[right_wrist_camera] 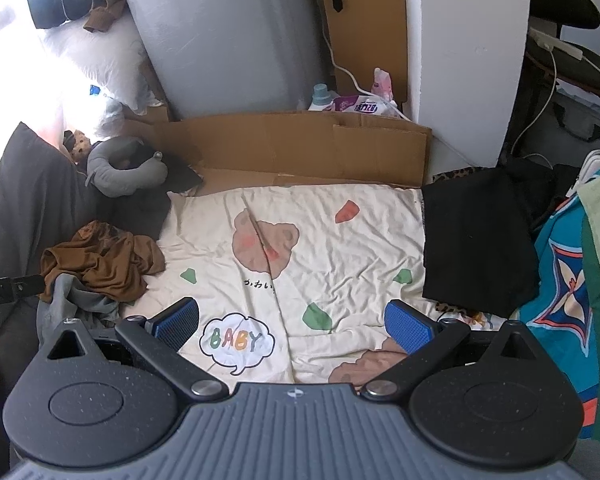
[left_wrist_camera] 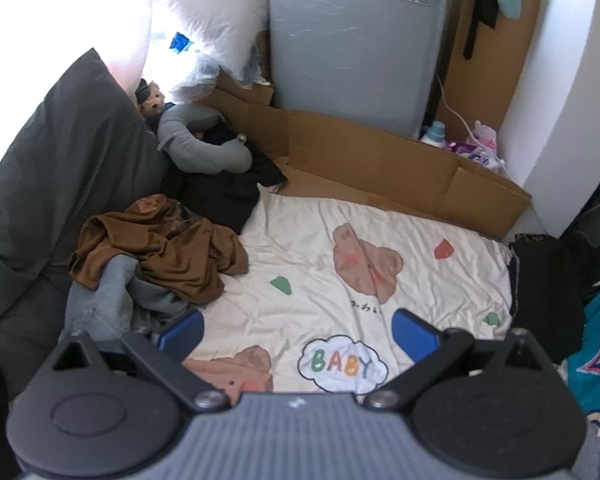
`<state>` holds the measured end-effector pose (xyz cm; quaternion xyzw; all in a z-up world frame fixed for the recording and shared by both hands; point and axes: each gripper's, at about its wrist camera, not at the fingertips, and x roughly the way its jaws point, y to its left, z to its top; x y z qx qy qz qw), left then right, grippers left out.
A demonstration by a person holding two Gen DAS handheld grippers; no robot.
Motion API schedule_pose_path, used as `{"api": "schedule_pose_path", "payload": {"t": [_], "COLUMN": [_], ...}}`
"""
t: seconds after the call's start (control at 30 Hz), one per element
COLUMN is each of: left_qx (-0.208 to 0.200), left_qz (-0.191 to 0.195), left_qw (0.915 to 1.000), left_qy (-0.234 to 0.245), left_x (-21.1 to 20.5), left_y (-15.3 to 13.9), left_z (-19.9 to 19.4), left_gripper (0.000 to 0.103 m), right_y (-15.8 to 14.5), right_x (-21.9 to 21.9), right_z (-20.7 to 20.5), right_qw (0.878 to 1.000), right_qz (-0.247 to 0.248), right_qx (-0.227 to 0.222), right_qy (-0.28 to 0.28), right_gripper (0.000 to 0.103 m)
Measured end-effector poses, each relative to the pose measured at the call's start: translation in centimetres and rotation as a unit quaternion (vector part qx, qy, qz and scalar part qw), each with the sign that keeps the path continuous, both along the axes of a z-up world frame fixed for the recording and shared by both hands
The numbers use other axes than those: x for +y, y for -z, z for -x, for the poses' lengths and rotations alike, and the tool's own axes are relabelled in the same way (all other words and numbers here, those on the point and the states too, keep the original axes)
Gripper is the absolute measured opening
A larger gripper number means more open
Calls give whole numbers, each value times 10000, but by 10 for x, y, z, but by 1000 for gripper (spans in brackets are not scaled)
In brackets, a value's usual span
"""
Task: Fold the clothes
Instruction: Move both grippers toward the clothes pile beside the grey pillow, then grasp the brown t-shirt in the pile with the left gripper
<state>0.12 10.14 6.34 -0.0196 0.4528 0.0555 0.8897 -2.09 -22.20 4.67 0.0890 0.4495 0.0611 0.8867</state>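
A crumpled brown garment (left_wrist_camera: 160,250) (right_wrist_camera: 104,262) lies in a heap on the left of the cream bear-print sheet (left_wrist_camera: 340,272) (right_wrist_camera: 320,240). A grey-blue garment (left_wrist_camera: 104,304) (right_wrist_camera: 66,300) is bunched under its near side. A black garment (right_wrist_camera: 474,240) (left_wrist_camera: 548,280) lies flat at the sheet's right edge. My left gripper (left_wrist_camera: 298,330) hovers open above the sheet's near part, its left finger close to the grey-blue garment. My right gripper (right_wrist_camera: 292,320) is open over the "BABY" print, holding nothing.
A dark grey cushion (left_wrist_camera: 60,160) rises on the left. A grey neck pillow (left_wrist_camera: 204,140) and black cloth (left_wrist_camera: 224,196) sit behind the heap. Flattened cardboard (left_wrist_camera: 380,168) and a wrapped grey mattress (left_wrist_camera: 352,40) border the far side. A teal patterned fabric (right_wrist_camera: 560,288) lies right.
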Motion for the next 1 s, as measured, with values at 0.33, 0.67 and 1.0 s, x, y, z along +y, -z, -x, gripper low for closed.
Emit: {"api": "schedule_pose_path", "payload": {"t": [0.33, 0.67, 1.0], "left_qx": [89, 199, 205], "left_qz": [-5, -38, -49], "left_qw": [9998, 9987, 9977], "left_qy": [-204, -467, -650], "left_x": [27, 59, 89], "left_y": [9, 27, 59], "left_z": [-11, -28, -59], "left_gripper": [101, 98, 98], "right_y": [9, 27, 67], "right_x": [20, 38, 56], "right_z": [-22, -49, -84], "right_qw": [9996, 9984, 9973], "right_qz": [-201, -365, -324], "right_qx": [61, 49, 218], "right_qy": [-162, -432, -616], "right_gripper": [102, 102, 102]}}
